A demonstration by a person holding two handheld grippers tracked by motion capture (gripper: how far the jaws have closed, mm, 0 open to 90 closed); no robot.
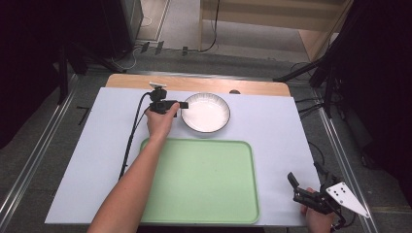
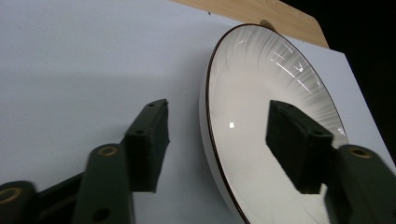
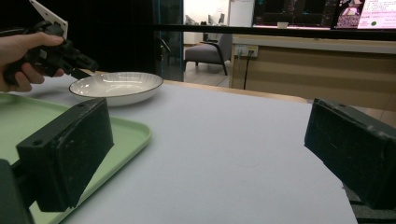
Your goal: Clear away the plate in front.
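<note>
A white plate (image 1: 205, 112) with a thin dark rim stands on the white table cover, just beyond the green tray (image 1: 201, 179). My left gripper (image 1: 183, 105) is at the plate's left edge. In the left gripper view the left gripper (image 2: 217, 123) is open and straddles the plate (image 2: 261, 88) rim: one jaw is outside over the table, the other over the plate's inside. Neither pad touches the rim. My right gripper (image 1: 294, 187) stands open over the table's near right corner with nothing in it. The right gripper view shows the right gripper (image 3: 205, 144) wide open, the plate (image 3: 116, 86) far off.
The green tray (image 3: 126, 130) lies flat at the table's front centre and holds nothing. A cable (image 1: 131, 138) trails from the left gripper along the table's left side. A bare wooden strip (image 1: 194, 83) of table shows behind the plate. Dark stands flank the table.
</note>
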